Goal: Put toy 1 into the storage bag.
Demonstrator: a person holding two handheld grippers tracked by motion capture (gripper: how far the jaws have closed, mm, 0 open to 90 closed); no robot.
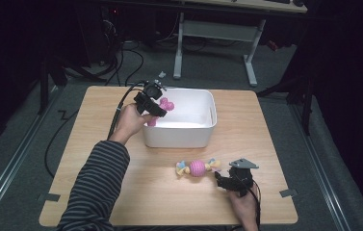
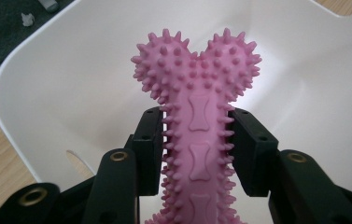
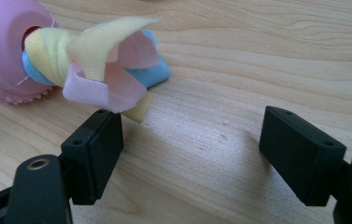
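A pink spiky bone-shaped toy [image 2: 197, 116] is clamped by its shaft between the jaws of my left gripper [image 2: 197, 149], its knobbed end pointing into the white bin [image 2: 71, 84]. In the high view the left gripper [image 1: 156, 109] hovers over the bin's [image 1: 179, 137] left rim with the pink bone toy [image 1: 165, 105] sticking out. A pink ball toy with pastel cloth strips [image 1: 197, 167] lies on the table in front of the bin. My right gripper [image 1: 221, 179] rests open just right of it. Its left pad [image 3: 96, 149] almost touches the cloth strips [image 3: 103, 60]; nothing lies between its jaws.
The wooden table [image 1: 121, 192] has free room at left and right of the bin. A cable [image 1: 121, 103] trails from the left gripper off the table's far left. Beyond the table stand a desk's white legs [image 1: 251, 57] on dark floor.
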